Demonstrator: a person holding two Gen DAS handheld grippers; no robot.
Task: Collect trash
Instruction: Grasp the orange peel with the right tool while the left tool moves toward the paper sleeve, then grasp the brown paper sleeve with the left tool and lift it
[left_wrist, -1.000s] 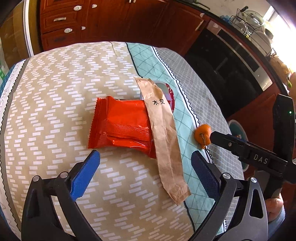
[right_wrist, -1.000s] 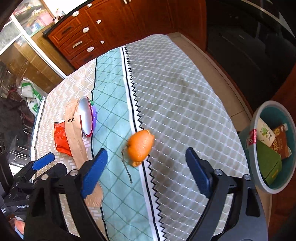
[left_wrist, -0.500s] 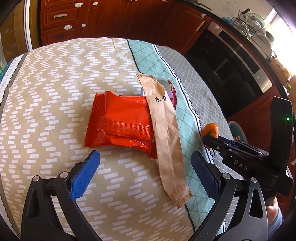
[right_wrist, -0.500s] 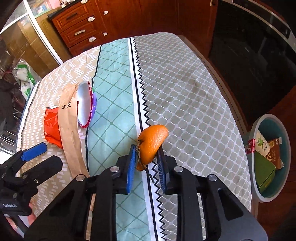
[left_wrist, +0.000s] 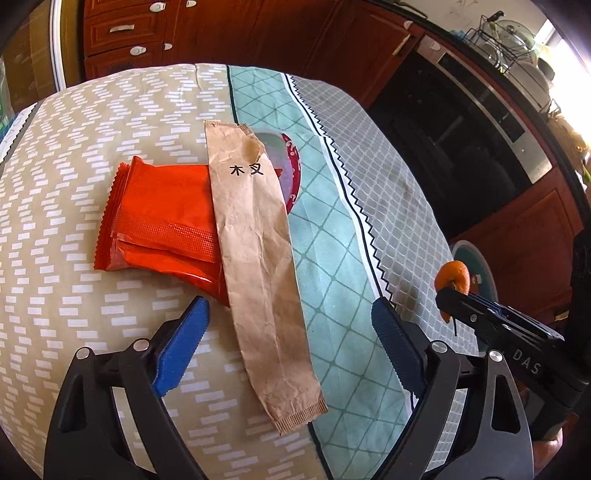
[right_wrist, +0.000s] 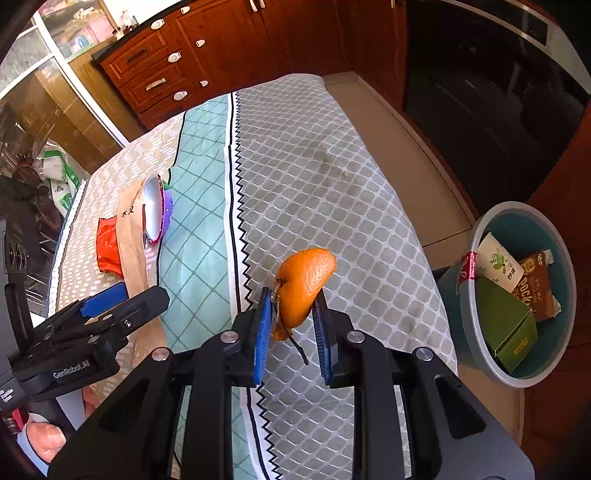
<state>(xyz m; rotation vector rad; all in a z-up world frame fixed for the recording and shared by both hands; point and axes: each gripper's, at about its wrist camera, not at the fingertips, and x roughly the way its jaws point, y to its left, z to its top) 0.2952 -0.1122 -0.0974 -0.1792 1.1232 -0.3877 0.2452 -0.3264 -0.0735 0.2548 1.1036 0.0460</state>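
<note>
My right gripper (right_wrist: 292, 297) is shut on an orange peel (right_wrist: 303, 284) and holds it above the grey part of the tablecloth; the peel (left_wrist: 452, 275) also shows at the right of the left wrist view. A long brown paper sleeve (left_wrist: 258, 258) lies across a red snack packet (left_wrist: 159, 218) and a round foil lid (left_wrist: 288, 162). My left gripper (left_wrist: 290, 310) hovers over the sleeve's near half, its jaws wide and closing. The sleeve lies between them, untouched by the pads.
A round grey bin (right_wrist: 517, 205) stands on the floor past the table's right edge, with cartons and a green box inside. Wooden drawers and a dark oven front line the far side. A person's hand holds each gripper handle.
My right gripper closed on the orange peel and lifted it off the cloth toward the right. My left gripper moved in over the paper sleeve and its jaws narrowed a little.
</note>
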